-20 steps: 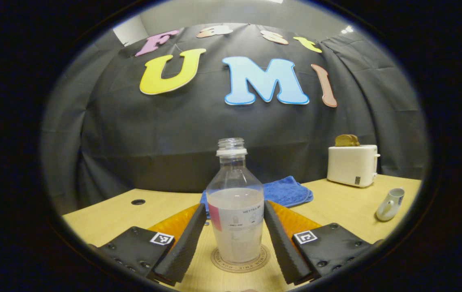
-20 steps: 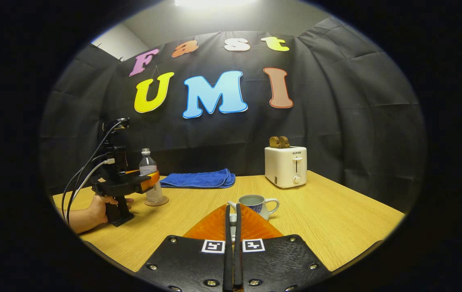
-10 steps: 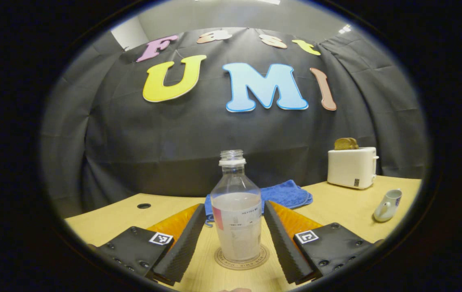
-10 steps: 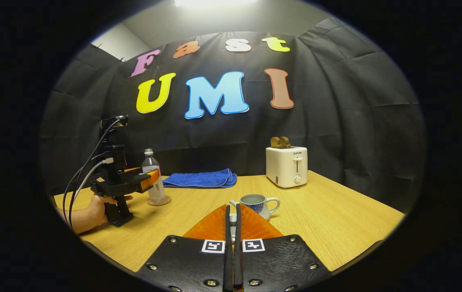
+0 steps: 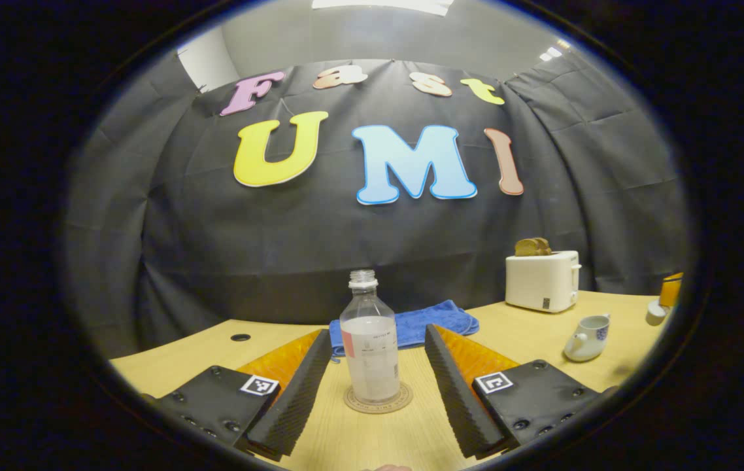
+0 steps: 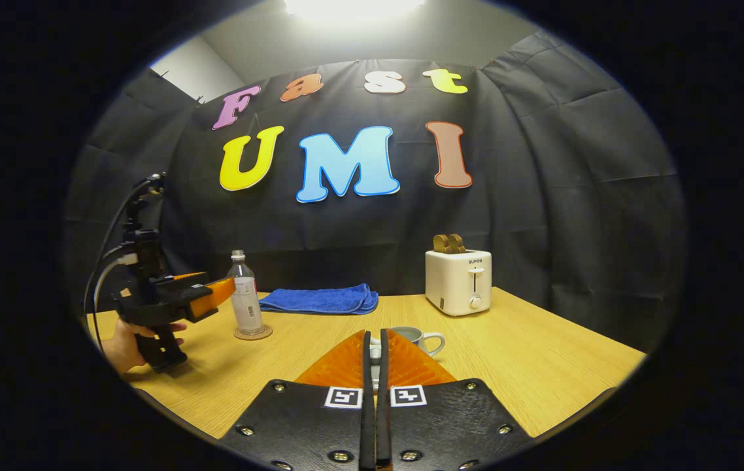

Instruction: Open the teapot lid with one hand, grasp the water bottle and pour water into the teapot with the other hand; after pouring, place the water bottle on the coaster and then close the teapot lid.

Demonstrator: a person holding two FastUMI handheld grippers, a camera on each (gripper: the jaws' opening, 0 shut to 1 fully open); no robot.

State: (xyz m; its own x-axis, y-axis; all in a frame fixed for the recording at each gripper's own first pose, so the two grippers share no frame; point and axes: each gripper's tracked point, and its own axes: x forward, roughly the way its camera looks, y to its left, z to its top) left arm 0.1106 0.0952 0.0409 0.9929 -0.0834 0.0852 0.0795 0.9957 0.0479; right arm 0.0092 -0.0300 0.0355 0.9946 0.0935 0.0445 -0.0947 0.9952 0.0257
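Since the earlier frames the left gripper [image 5: 375,379] has drawn back: the water bottle [image 5: 370,350] looks smaller and now stands ahead of the fingertips, not between them. Fingers spread wide, released, touching nothing. Bottle upright, uncapped, centred on the round coaster [image 5: 378,399] on the counter [image 5: 542,337].

In the right gripper view, a hand [image 6: 125,340] grips the left gripper's handle low at far left, fingers level and aimed at the bottle, with a gap between.

Right gripper [image 6: 375,366]: fingers clenched on a small pale piece, presumably the lid; I cannot tell for certain. Teapot [image 6: 414,338] open just beyond the tips. Toaster [image 6: 458,281] and blue towel [image 6: 320,299] at the far side.
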